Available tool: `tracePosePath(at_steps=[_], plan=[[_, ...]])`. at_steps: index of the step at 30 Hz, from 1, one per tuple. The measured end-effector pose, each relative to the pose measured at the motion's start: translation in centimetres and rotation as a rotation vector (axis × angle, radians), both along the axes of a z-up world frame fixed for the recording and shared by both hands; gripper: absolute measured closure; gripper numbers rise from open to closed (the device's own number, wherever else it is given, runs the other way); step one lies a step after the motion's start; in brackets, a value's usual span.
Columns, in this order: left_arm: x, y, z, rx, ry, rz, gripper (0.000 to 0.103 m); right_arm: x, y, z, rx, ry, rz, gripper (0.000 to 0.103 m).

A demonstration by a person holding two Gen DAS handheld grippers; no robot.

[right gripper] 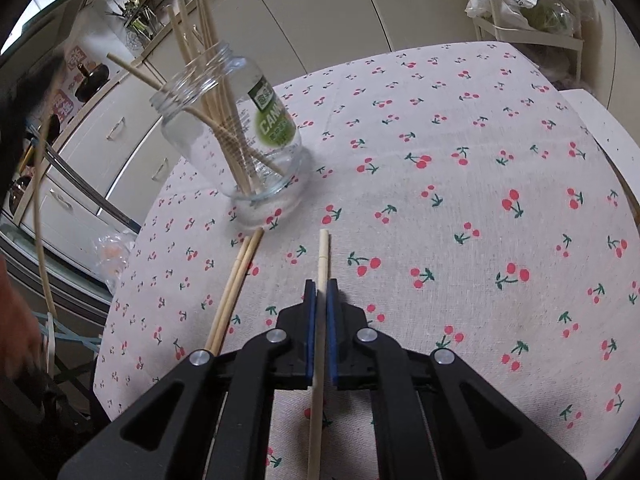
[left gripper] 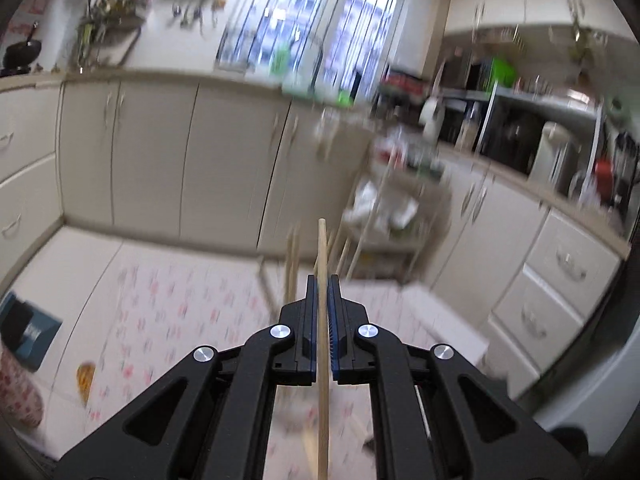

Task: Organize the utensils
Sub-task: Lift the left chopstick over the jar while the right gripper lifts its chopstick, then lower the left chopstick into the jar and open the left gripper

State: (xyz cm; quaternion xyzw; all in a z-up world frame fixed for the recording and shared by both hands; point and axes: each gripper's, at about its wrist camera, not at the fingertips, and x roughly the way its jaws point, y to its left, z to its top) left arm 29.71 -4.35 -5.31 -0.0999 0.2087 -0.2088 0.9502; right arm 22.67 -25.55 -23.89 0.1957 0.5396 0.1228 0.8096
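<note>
In the left wrist view our left claw point(left gripper: 321, 280) is clenched on a wooden chopstick point(left gripper: 322, 320), which runs straight up between the blue pads, its tip well past them. This view is blurred; behind the claw we see cream kitchen cabinets point(left gripper: 160, 152) and a barred window point(left gripper: 312, 24).

In the right wrist view our right claw point(right gripper: 320, 286) is clenched on a second chopstick point(right gripper: 322, 256), whose tip points toward a glass jar point(right gripper: 236, 136). The jar stands on the worktop point(right gripper: 460, 184), which is covered with a cherry-print cloth, and it holds a bunch of chopsticks point(right gripper: 208, 60) fanning out of its mouth. A green label shows on its side. Just left of the right claw, two loose chopsticks point(right gripper: 236, 280) lie side by side on the cloth, their tips near the jar's base. A person's hand point(right gripper: 18, 320) shows blurred at the left edge.
</note>
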Motion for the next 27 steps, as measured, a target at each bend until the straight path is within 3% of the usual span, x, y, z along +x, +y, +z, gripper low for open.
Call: tracePosePath(at_steps=[8, 14, 19, 27], plan=[[3.0, -1.2, 3.1, -0.082, -0.133, 0.100, 0.098, -0.2, -0.2, -0.1, 0.030, 0.001, -0.016, 0.097], [4.7, -1.7, 4.4, -0.099, -0.209, 0.181, 0.098, -0.3, -0.4, -0.2, 0.043, 0.002, -0.026, 0.097], [6.3, -3.1, 3.3, -0.065, -0.251, 0.276, 0.098, -0.3, -0.3, -0.1, 0.049, 0.002, -0.030, 0.097], [7.2, -4.9, 1.5, 0.013, -0.313, 0.330, 0.098, -0.2, -0.4, -0.2, 0.059, 0.000, -0.035, 0.097]])
